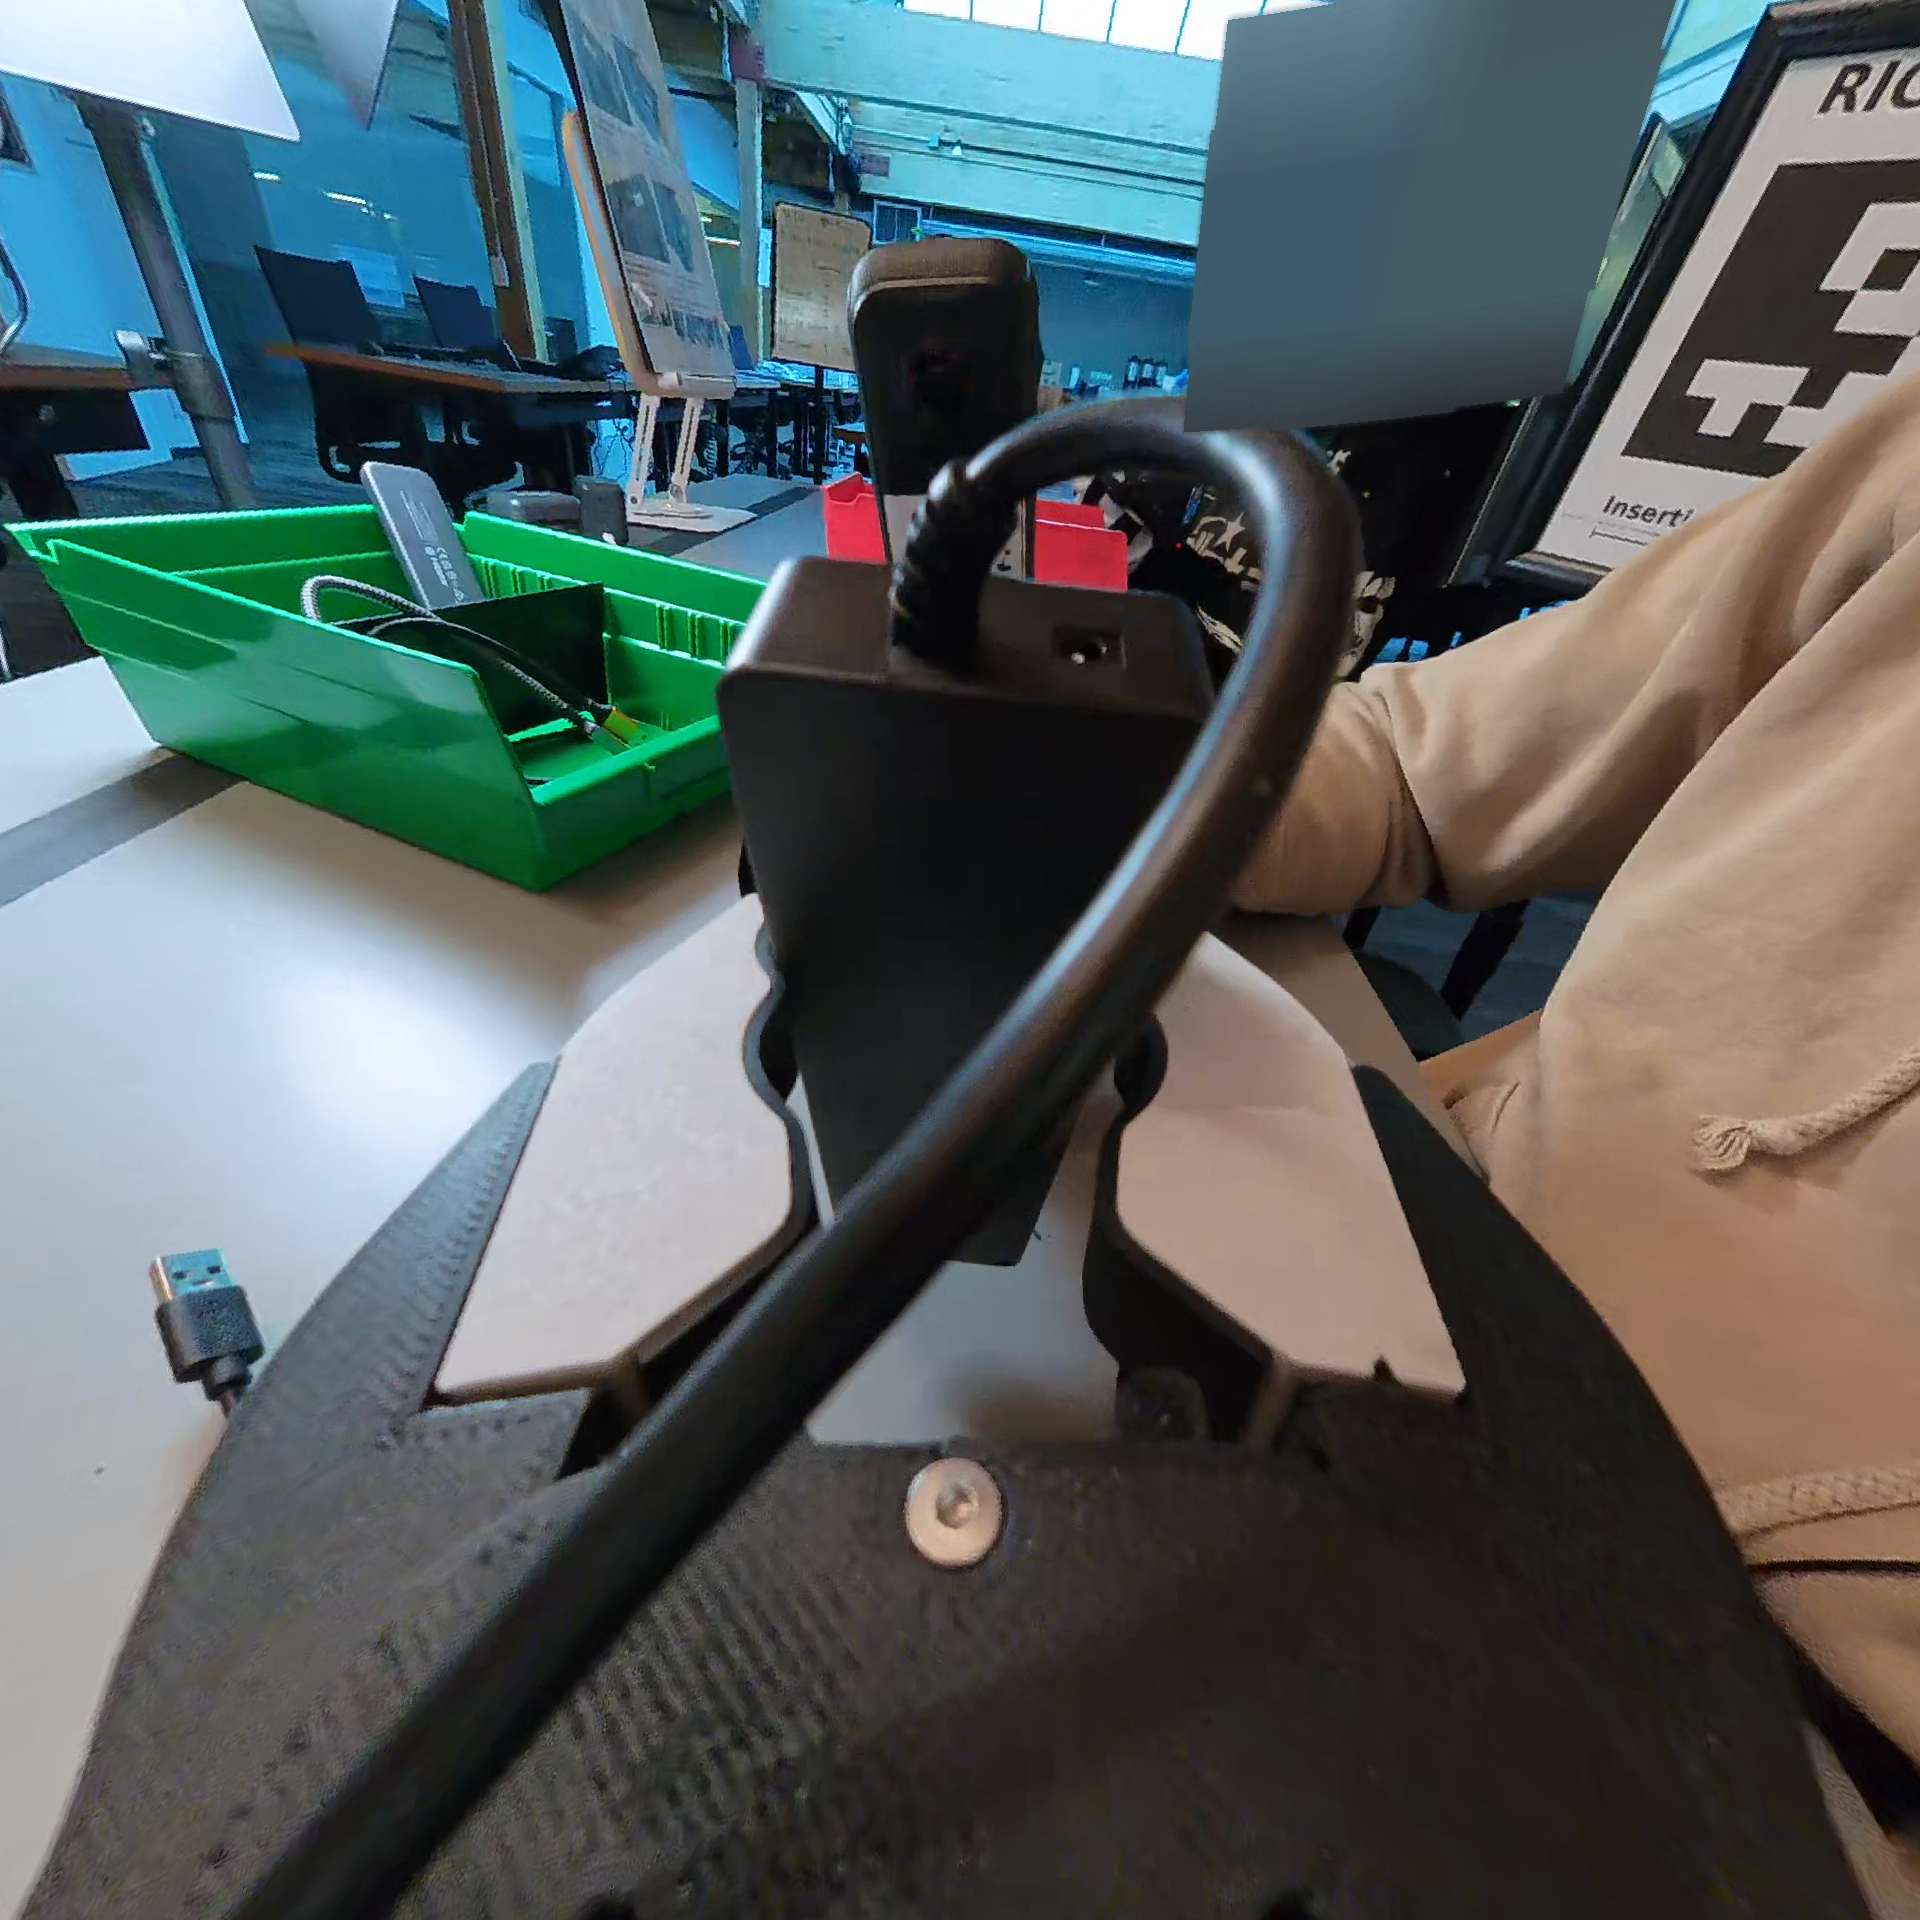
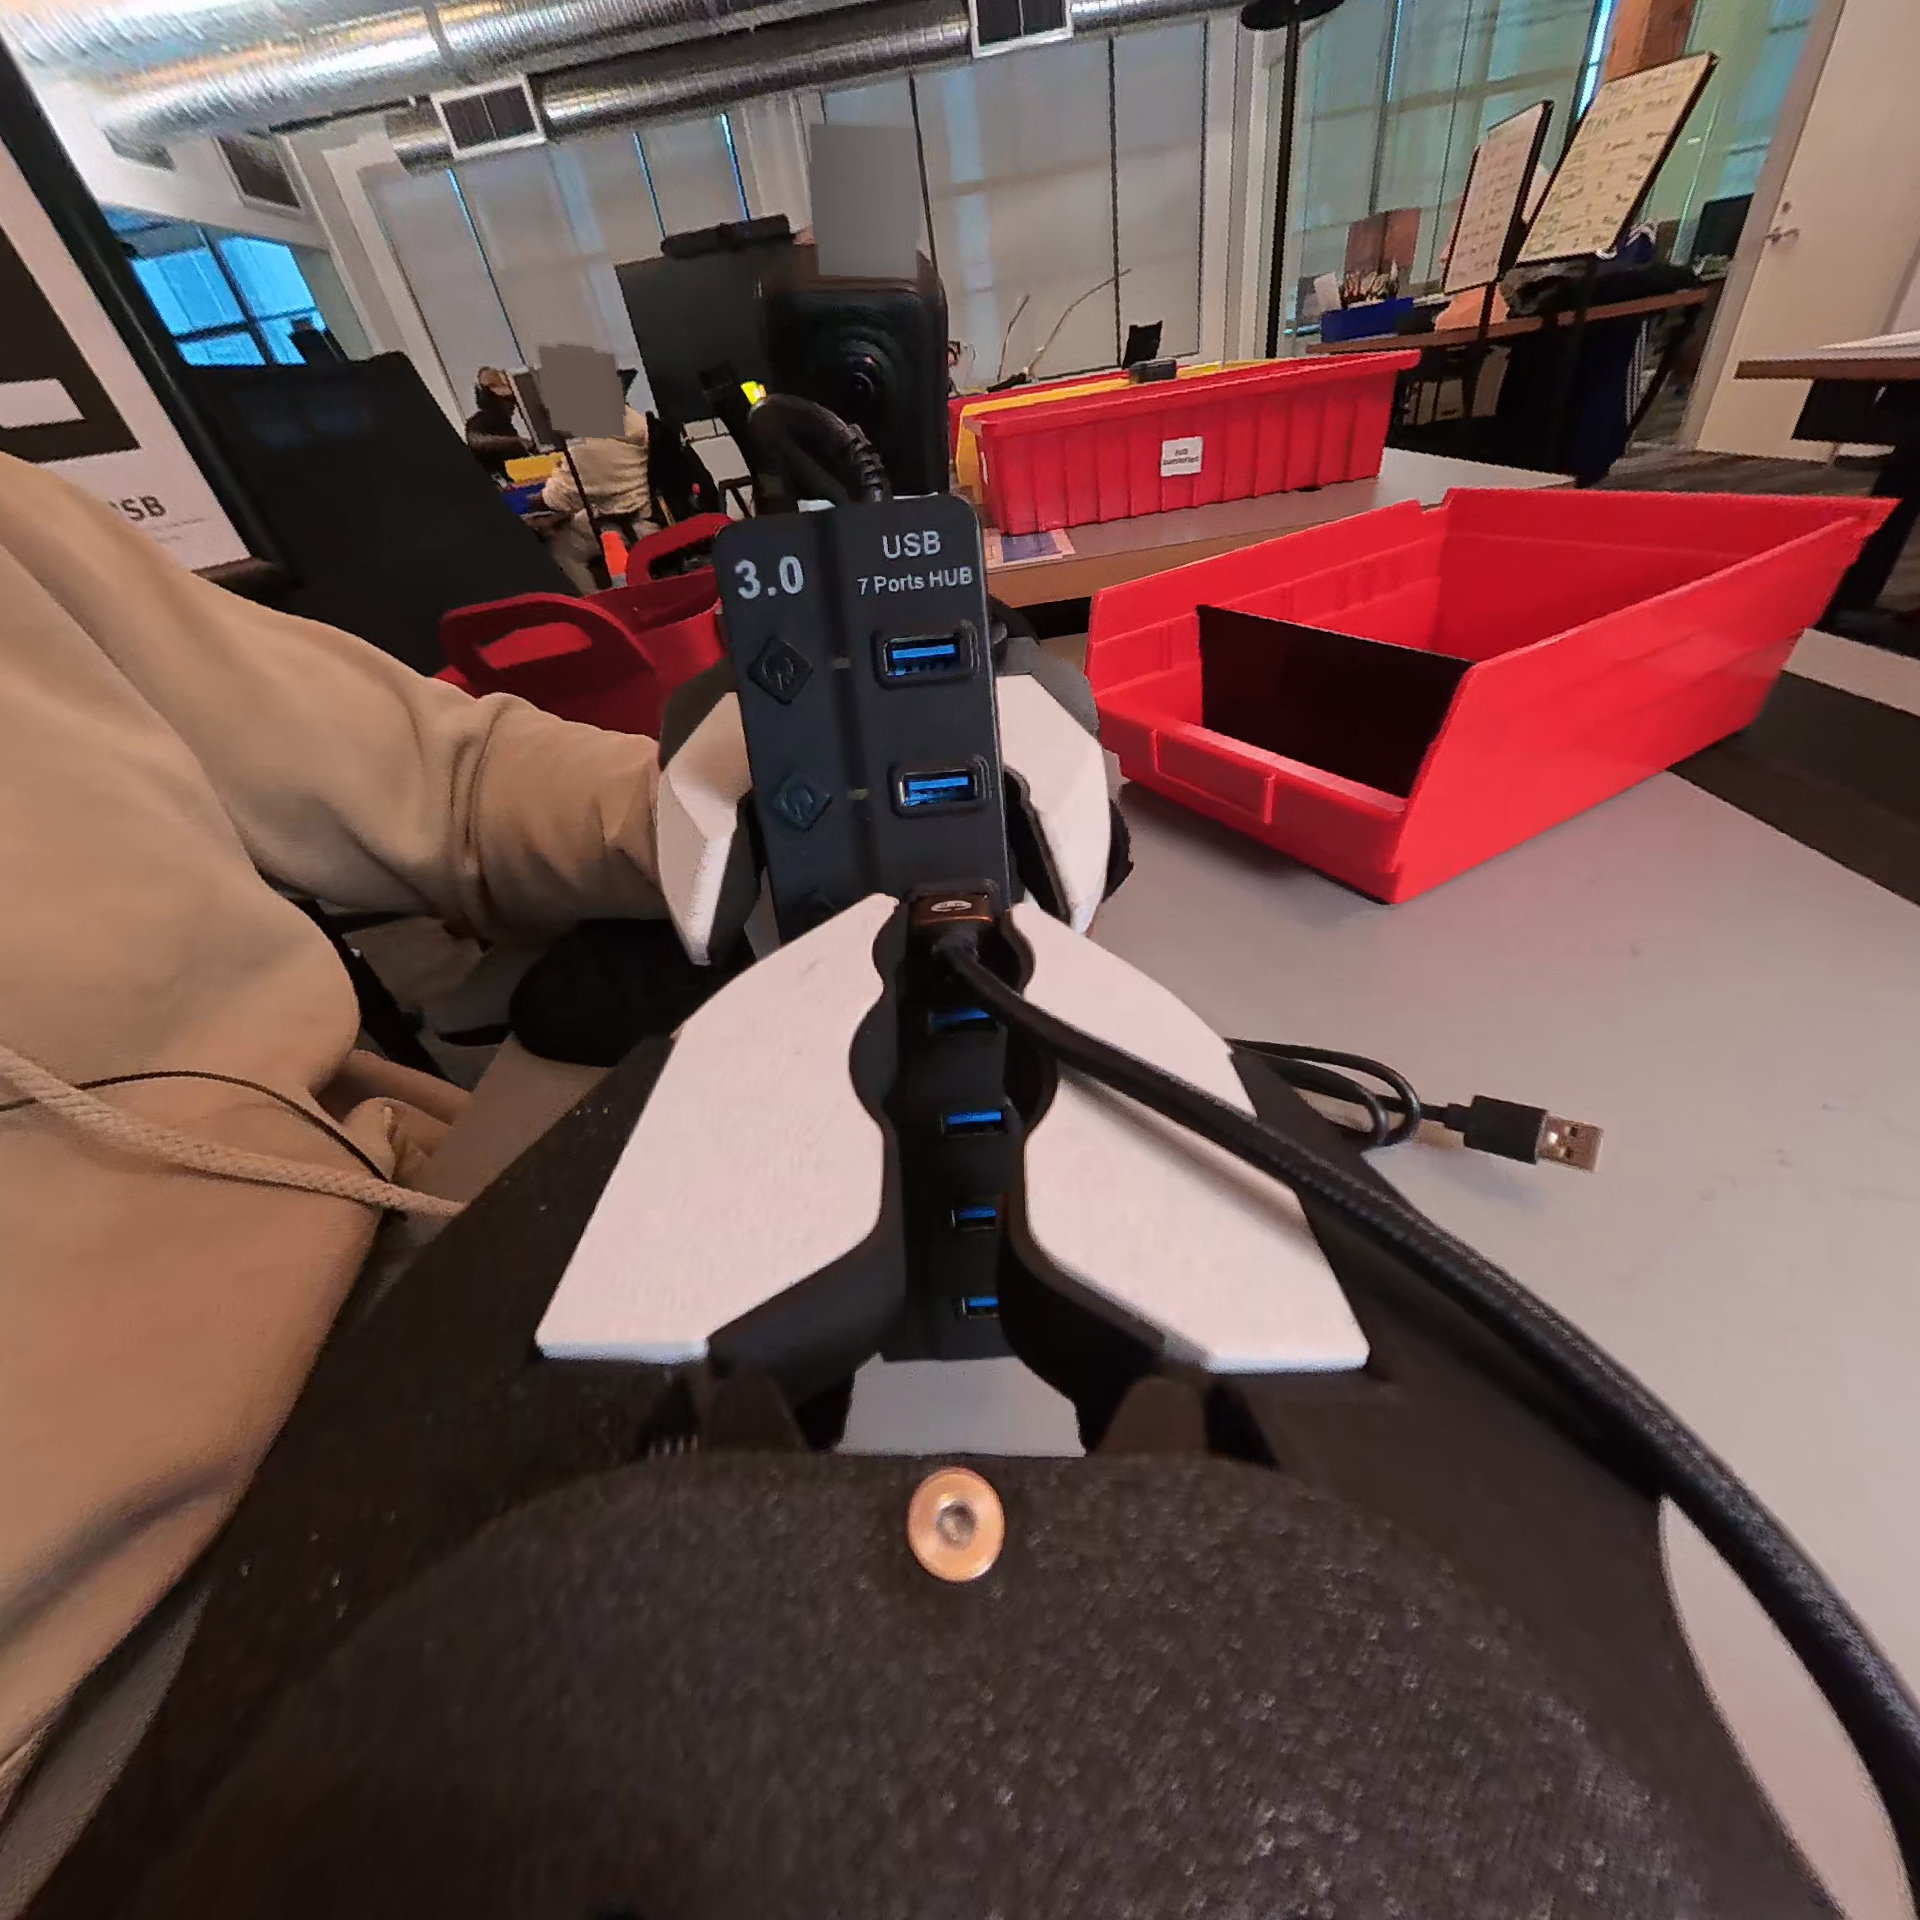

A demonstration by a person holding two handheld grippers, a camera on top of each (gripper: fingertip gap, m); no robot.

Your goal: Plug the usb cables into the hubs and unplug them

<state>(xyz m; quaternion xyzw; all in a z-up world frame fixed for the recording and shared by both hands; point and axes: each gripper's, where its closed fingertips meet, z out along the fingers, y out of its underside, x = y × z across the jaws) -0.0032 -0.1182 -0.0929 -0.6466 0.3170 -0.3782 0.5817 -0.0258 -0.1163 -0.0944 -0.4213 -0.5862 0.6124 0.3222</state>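
Two grips, both clenched. Left gripper (image 1: 961, 997): clamped on the black hub (image 1: 935, 831), held upright above the table (image 1: 260, 987). Right gripper (image 2: 951, 925): pinched on the plug (image 2: 951, 906) of the braided cable (image 2: 1351, 1174), right at the third port down the hub's face. Cannot tell how deep the plug sits.

Likely trouble from here:

- Pushing or pulling off the port's line: levers the plug sideways, jams it, or strains the port.
- Narrow hold on a small plug: probably slips off under a hard tug, leaving the plug half in.
- Hub gripped low on its body, with the force applied higher up: may tilt or slide the hub between the left fingers.
- Braided cable draped over the right gripper's body: could drag and twist the plug.
- Hub's own cord (image 1: 1195, 831) arched over the top and down across the left gripper, its loose plug (image 1: 203, 1314) lying on the table: could snag and jerk the hub on any big move.
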